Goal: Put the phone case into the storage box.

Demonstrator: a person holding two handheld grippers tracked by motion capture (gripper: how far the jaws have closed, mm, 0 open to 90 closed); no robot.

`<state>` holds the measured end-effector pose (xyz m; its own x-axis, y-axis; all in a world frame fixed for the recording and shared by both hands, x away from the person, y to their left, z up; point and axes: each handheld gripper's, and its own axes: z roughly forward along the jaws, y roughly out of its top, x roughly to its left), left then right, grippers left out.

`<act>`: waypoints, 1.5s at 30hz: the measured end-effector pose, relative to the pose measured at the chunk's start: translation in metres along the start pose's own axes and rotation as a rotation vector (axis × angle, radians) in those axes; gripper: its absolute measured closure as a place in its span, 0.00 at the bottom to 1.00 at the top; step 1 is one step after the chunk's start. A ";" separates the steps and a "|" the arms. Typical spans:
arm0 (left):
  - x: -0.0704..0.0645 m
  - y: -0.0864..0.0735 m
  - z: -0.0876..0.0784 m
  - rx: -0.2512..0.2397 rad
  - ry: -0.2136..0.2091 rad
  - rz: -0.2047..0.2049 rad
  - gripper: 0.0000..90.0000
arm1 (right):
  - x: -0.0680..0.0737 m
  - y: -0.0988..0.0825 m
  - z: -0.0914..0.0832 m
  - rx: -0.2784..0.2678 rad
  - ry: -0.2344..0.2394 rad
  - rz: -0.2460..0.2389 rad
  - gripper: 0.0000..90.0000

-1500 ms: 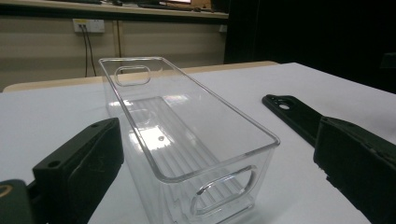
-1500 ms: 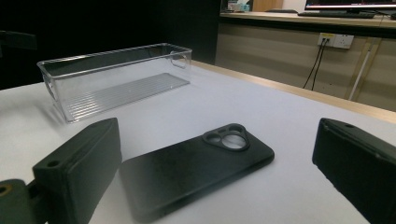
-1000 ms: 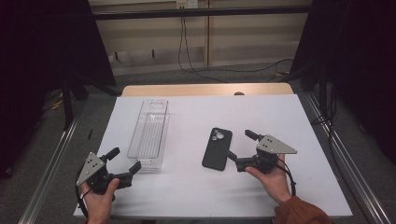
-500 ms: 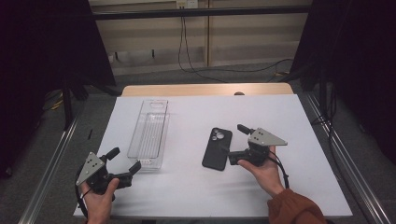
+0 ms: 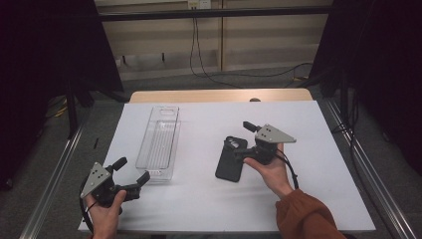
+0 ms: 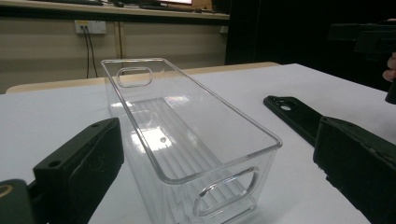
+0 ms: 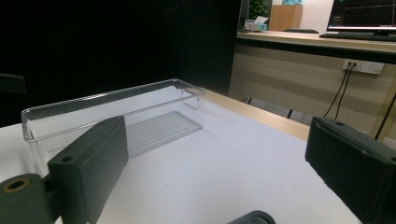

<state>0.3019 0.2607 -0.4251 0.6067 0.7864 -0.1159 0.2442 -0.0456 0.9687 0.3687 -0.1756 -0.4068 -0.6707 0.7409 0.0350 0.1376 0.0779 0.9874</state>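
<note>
A clear plastic bin (image 5: 159, 142) lies lengthwise on the left half of the white table, empty. A black phone case (image 5: 230, 160) lies flat right of centre, camera hole at its far end. My right gripper (image 5: 244, 140) is open and hovers over the far end of the case, one jaw on each side. From the right gripper view, the case's rim (image 7: 250, 218) peeks up between the jaws, with the bin (image 7: 116, 116) beyond. My left gripper (image 5: 132, 170) is open at the front left, just short of the bin's near end (image 6: 187, 140). The case (image 6: 294, 114) lies to its right.
The white table top (image 5: 199, 204) has a wooden strip (image 5: 219, 94) along its far edge. Metal rails (image 5: 54, 174) run along both sides. Cables (image 5: 209, 69) trail on the floor behind. In the left gripper view, the other hand (image 6: 390, 79) shows at the far right.
My right gripper has moved left and slightly away from the person, coming over the far end of the phone case. The left gripper, bin and case have stayed put.
</note>
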 end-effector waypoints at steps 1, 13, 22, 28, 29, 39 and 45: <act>0.000 0.000 0.000 0.000 0.000 0.001 0.02 | 0.000 -0.001 0.002 0.007 0.002 -0.003 0.06; 0.000 0.000 0.000 0.005 -0.005 -0.004 0.02 | -0.001 0.001 0.030 0.029 0.029 0.003 0.33; 0.001 0.000 0.000 0.008 -0.005 -0.003 0.02 | -0.005 0.001 0.041 0.164 0.118 0.018 0.67; 0.001 0.000 0.000 0.007 -0.001 -0.004 0.02 | -0.006 0.004 0.042 0.214 0.155 0.027 0.90; 0.001 0.000 0.000 0.007 -0.002 -0.004 0.02 | -0.006 0.004 0.042 0.224 0.160 0.030 0.95; 0.001 0.000 0.000 0.009 -0.005 -0.005 0.02 | -0.008 0.004 0.046 0.356 0.230 0.089 1.00; 0.000 0.000 0.000 0.009 -0.007 -0.006 0.02 | -0.006 0.007 0.052 0.446 0.251 0.111 1.00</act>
<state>0.3022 0.2608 -0.4255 0.6104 0.7825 -0.1229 0.2547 -0.0469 0.9659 0.4119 -0.1450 -0.4081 -0.7811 0.5824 0.2252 0.4777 0.3250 0.8162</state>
